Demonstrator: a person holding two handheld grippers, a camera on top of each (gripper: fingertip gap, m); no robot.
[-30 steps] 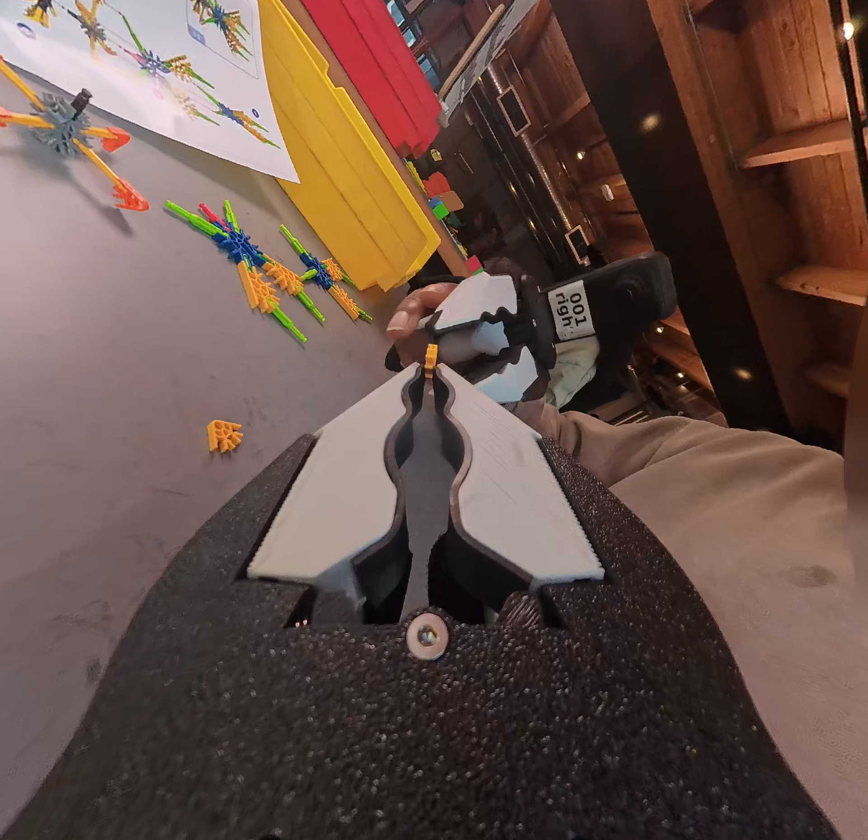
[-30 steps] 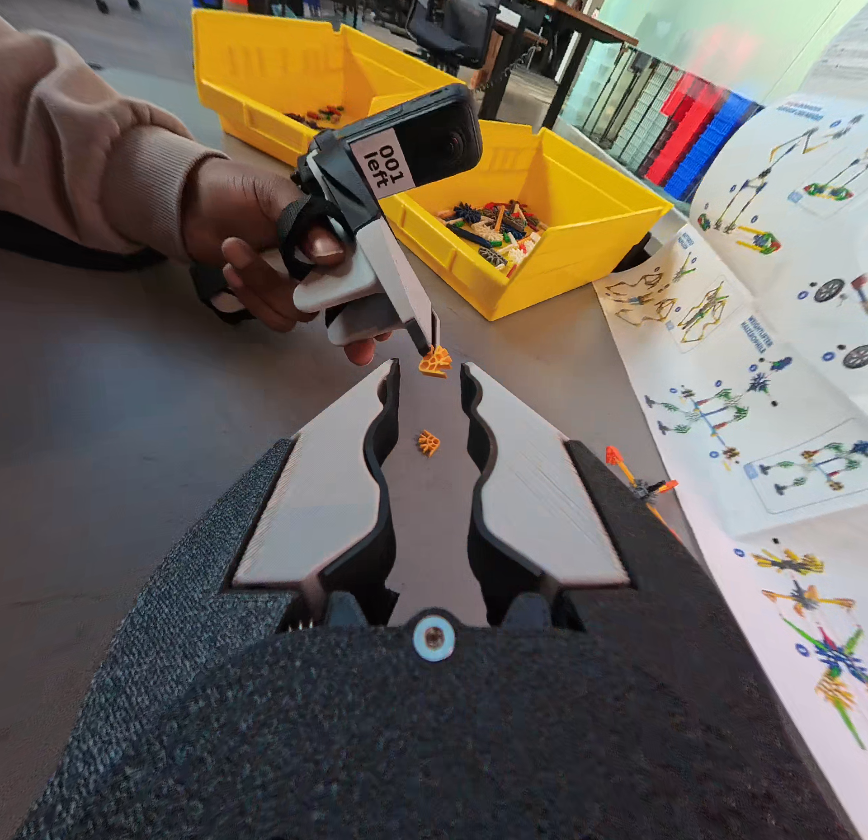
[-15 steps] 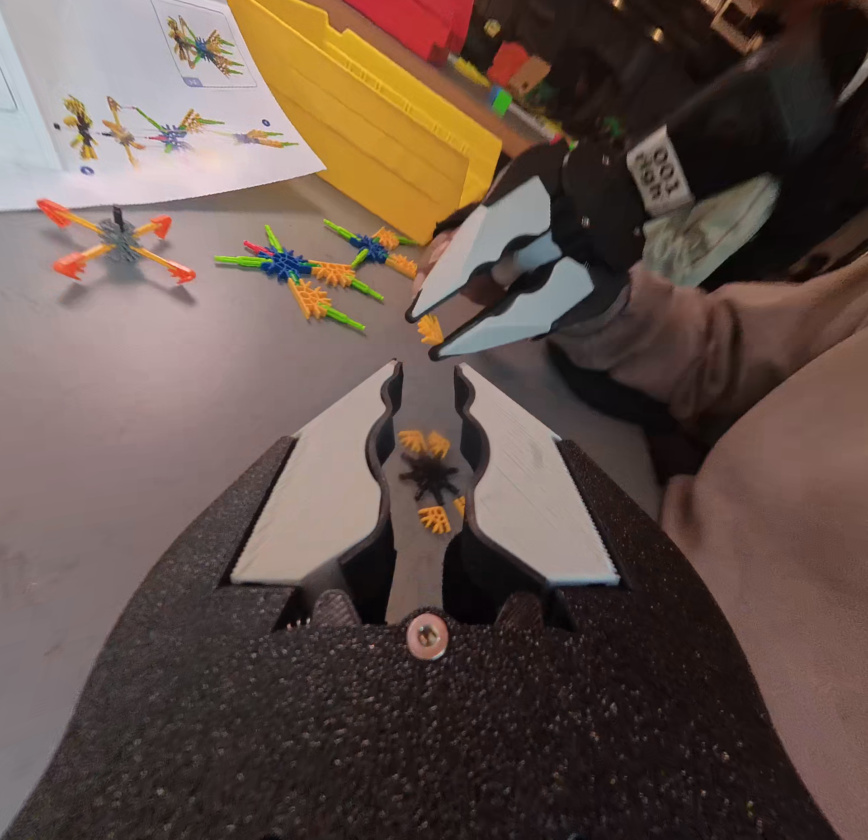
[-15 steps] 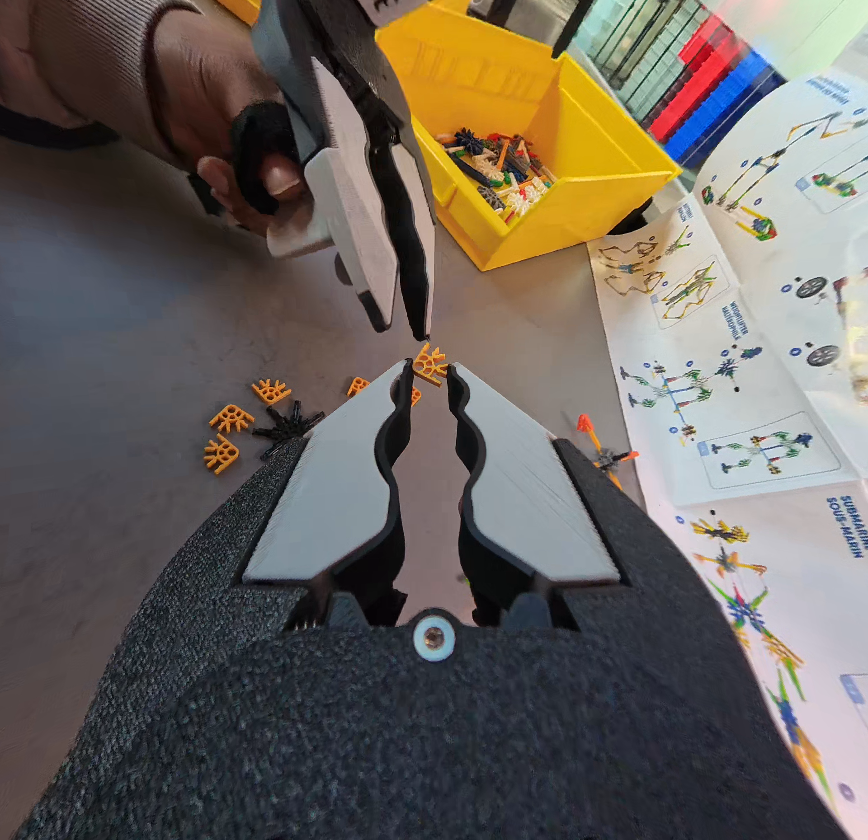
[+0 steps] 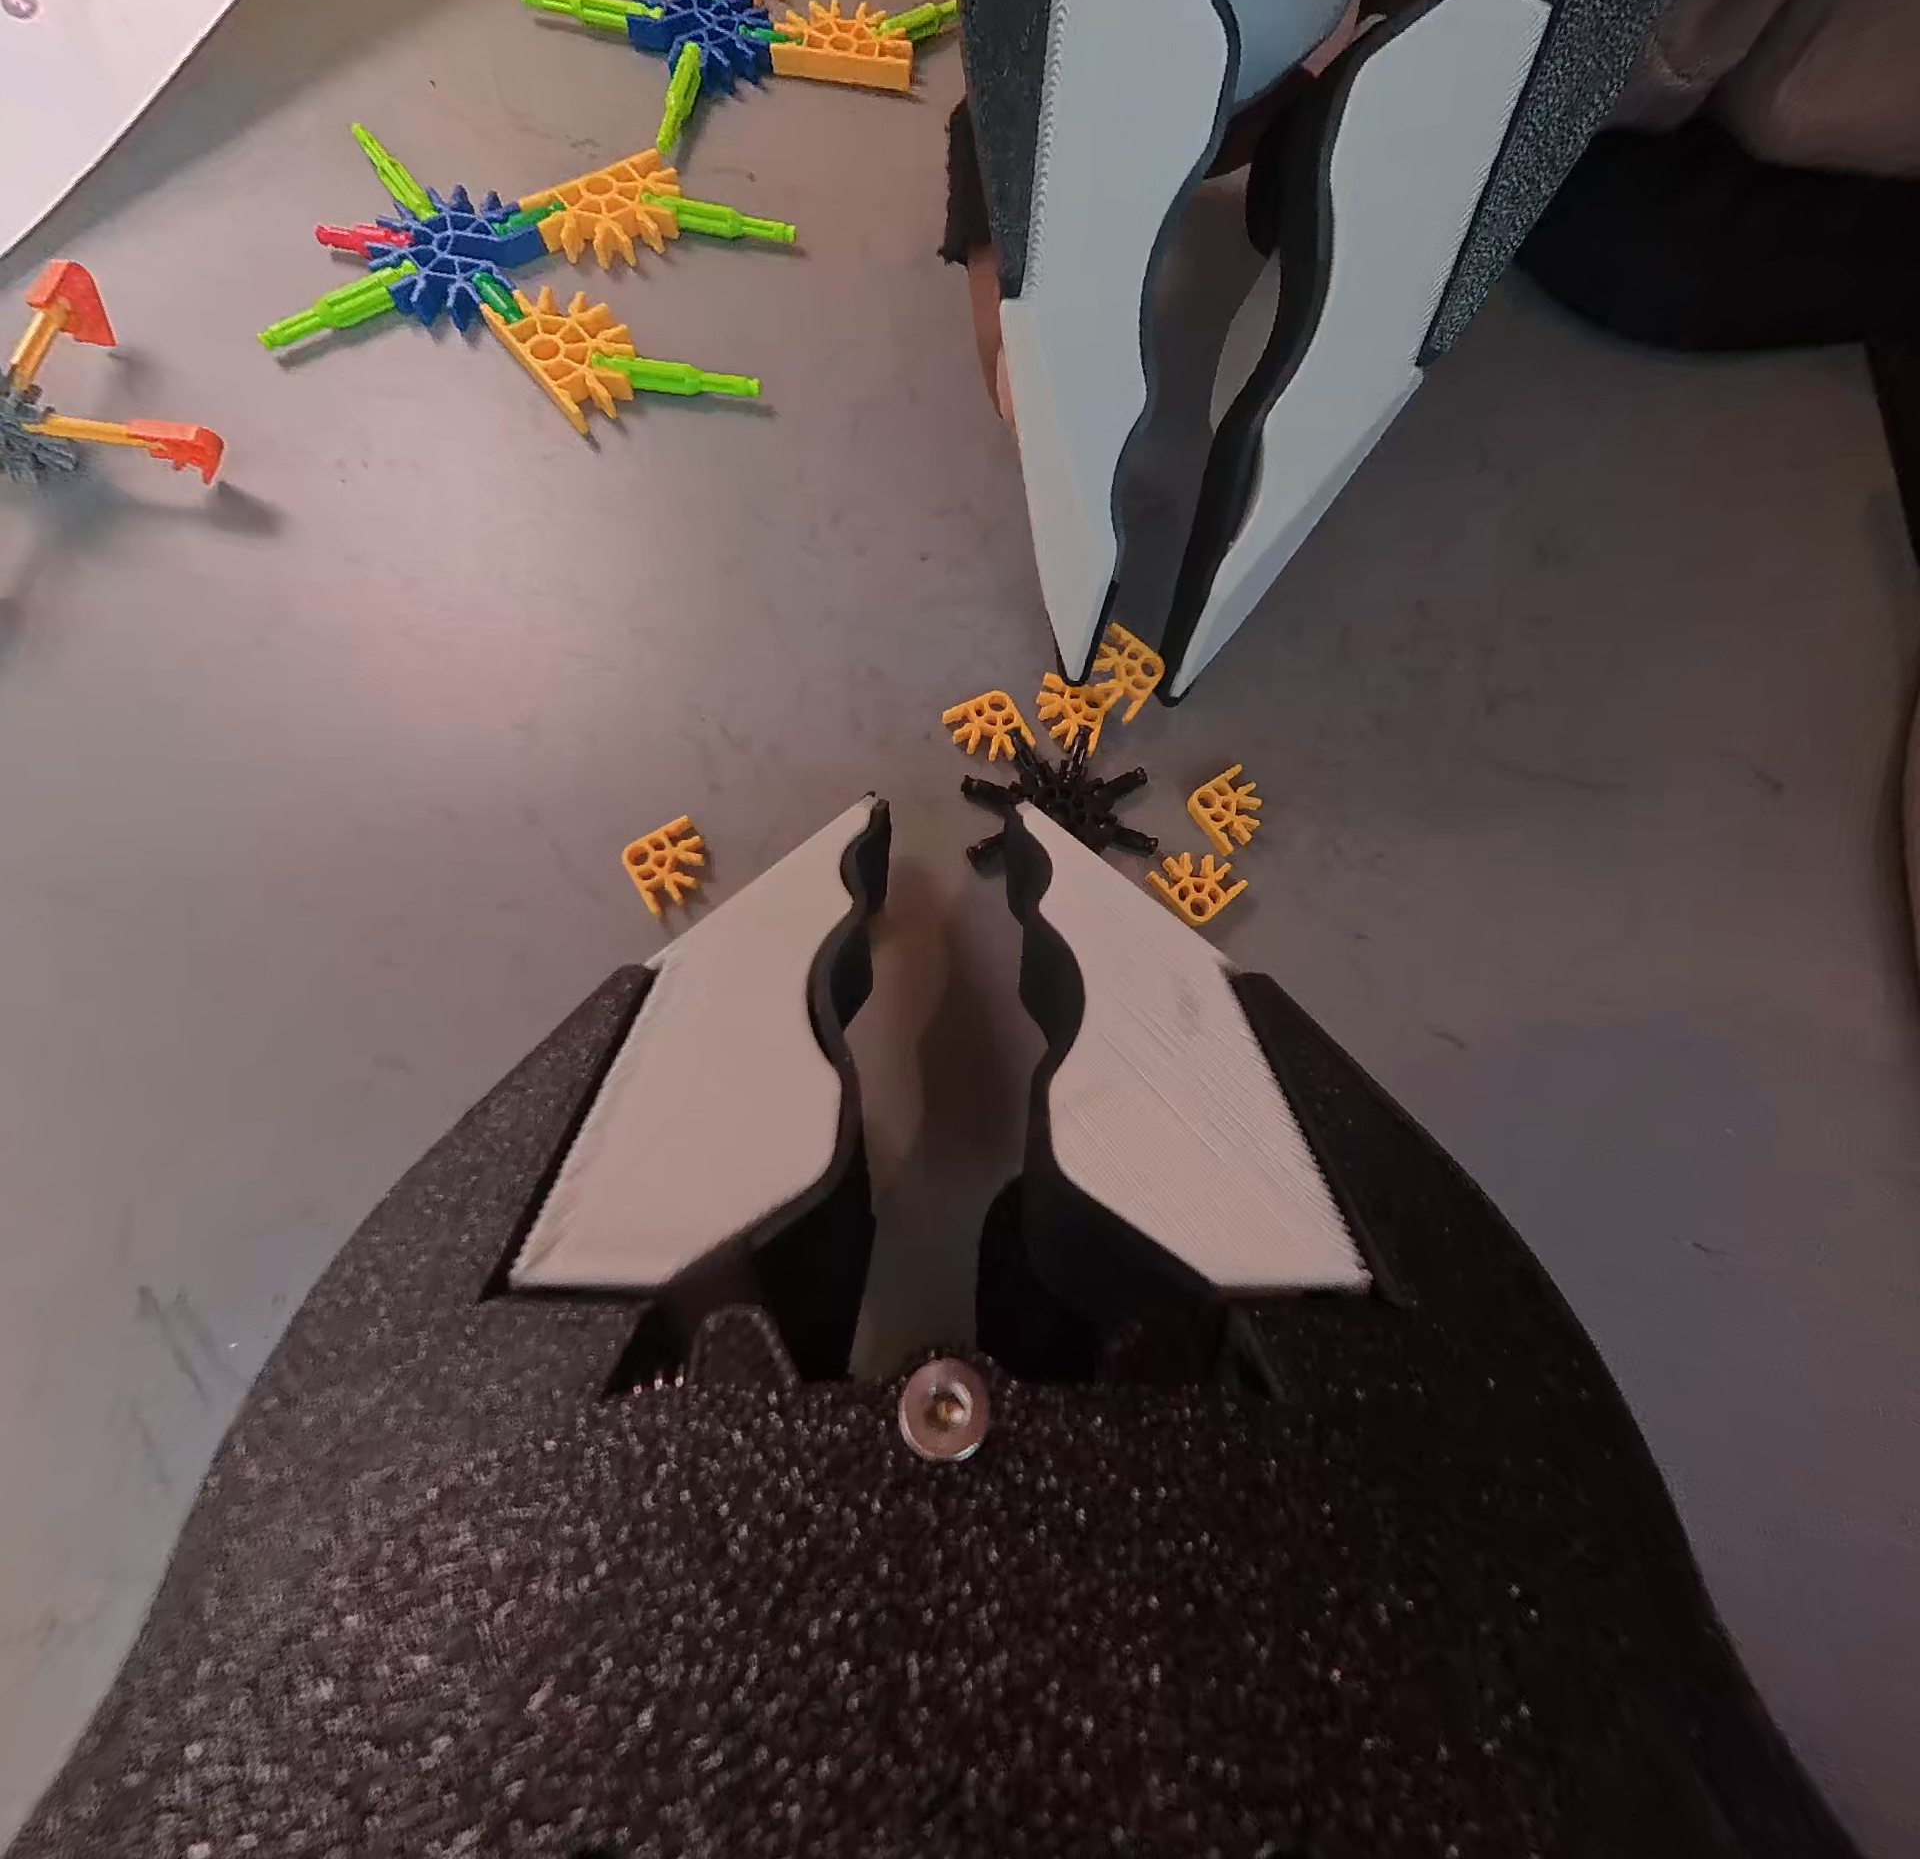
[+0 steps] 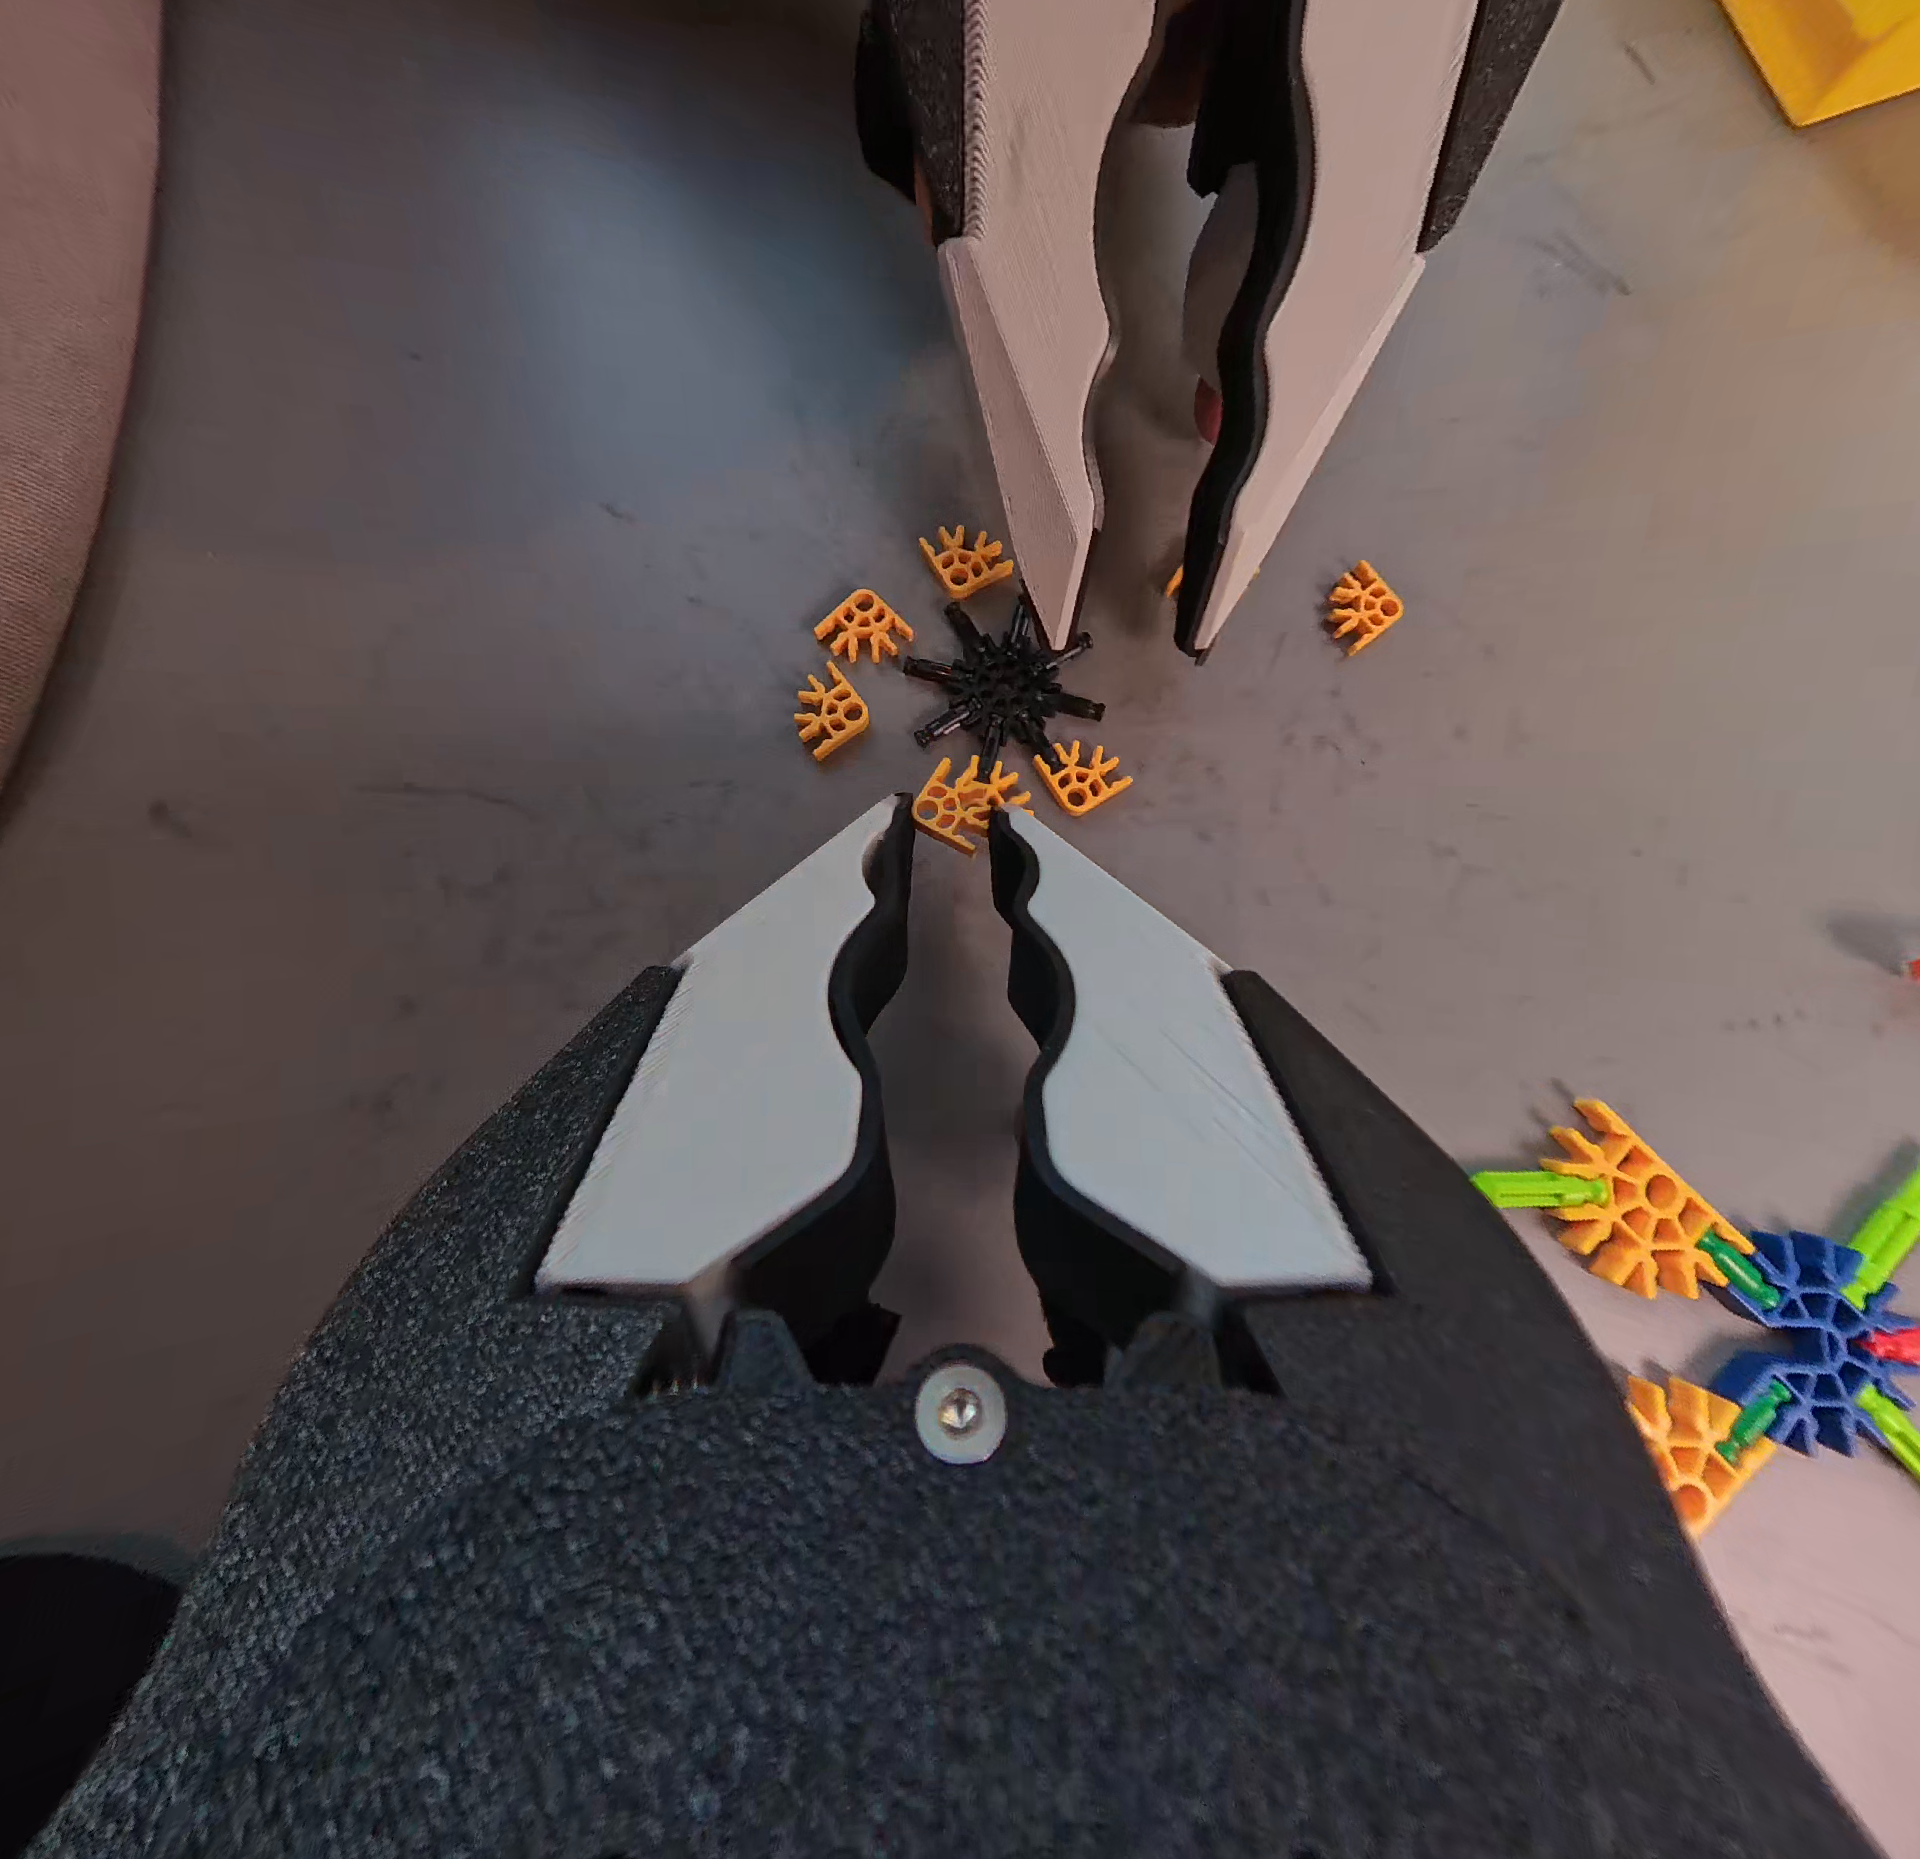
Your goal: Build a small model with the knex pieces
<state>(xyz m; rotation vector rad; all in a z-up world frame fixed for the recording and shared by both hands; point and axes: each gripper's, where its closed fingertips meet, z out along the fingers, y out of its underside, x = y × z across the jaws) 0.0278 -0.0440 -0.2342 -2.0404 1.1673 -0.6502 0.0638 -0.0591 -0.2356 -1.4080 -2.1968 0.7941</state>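
**Q:** Right gripper: what state?

**A:** My right gripper [image 6: 951, 810] is closed to a narrow gap, its tips pinching an orange connector [image 6: 940, 801] by the edges. The piece sits low over the grey worktop [image 6: 468, 562]. I cannot tell whether it touches the surface.

**Q:** And directly ahead of those tips?

**A:** A black star connector [image 6: 997, 682] lies flat just beyond the pinched piece. One of its spokes reaches almost to it. Loose orange connectors [image 6: 862, 625] ring the star: two to the left of my tips, one just ahead to the right, one on the star's far side, and one farther off to the right.

**Q:** Left gripper?

**A:** My left gripper [image 5: 951, 810] faces the right one across the star, with its jaws spread and nothing between them. One fingertip stands at the star's rim, over a spoke; I cannot tell whether it makes contact. Another loose orange piece lies just left of this gripper.

**Q:** Periphery?

**A:** Two blue-hubbed assemblies [image 5: 457, 251] with green rods and orange fans lie well ahead and to the left of my left gripper. An orange-tipped assembly [image 5: 104, 386] lies farther left, with a printed sheet [image 5: 83, 43] beyond it. From the right gripper, a yellow bin [image 6: 1818, 22] shows far ahead to the right and a beige sleeve [image 6: 62, 251] to the left.
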